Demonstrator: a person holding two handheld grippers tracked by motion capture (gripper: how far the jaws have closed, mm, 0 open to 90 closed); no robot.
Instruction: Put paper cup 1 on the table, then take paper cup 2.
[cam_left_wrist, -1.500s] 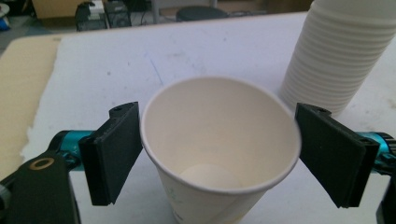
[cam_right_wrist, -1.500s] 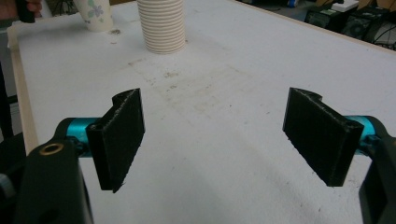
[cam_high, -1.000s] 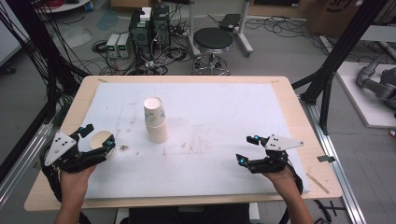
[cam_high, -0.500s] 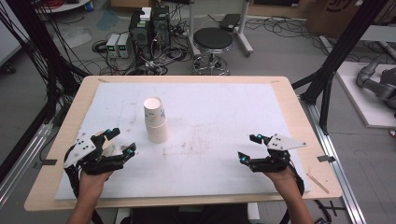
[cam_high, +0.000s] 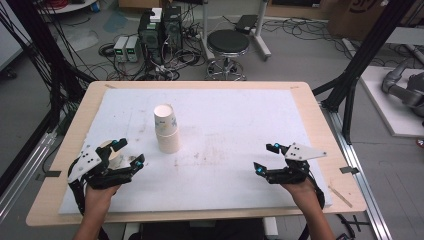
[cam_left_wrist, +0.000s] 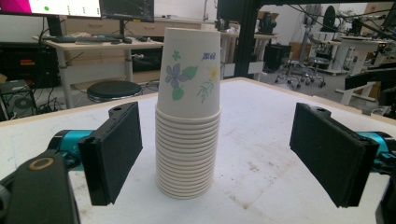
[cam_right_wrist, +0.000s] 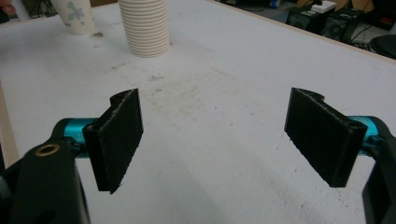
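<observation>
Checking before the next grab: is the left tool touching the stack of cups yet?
Apart. In the left gripper view, the stack of cups stands between the open jaws of the left tool, with bare table visible on both sides between pads and cups.

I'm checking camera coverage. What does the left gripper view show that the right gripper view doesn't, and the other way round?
The left gripper view adds the flower print on the top cup of the cup stack and a black stool beyond the table. The right gripper view adds a single cup standing apart from the stack. Both share the ribbed stack on the white table, and each looks out between open jaws, of the left tool and the right tool.
</observation>
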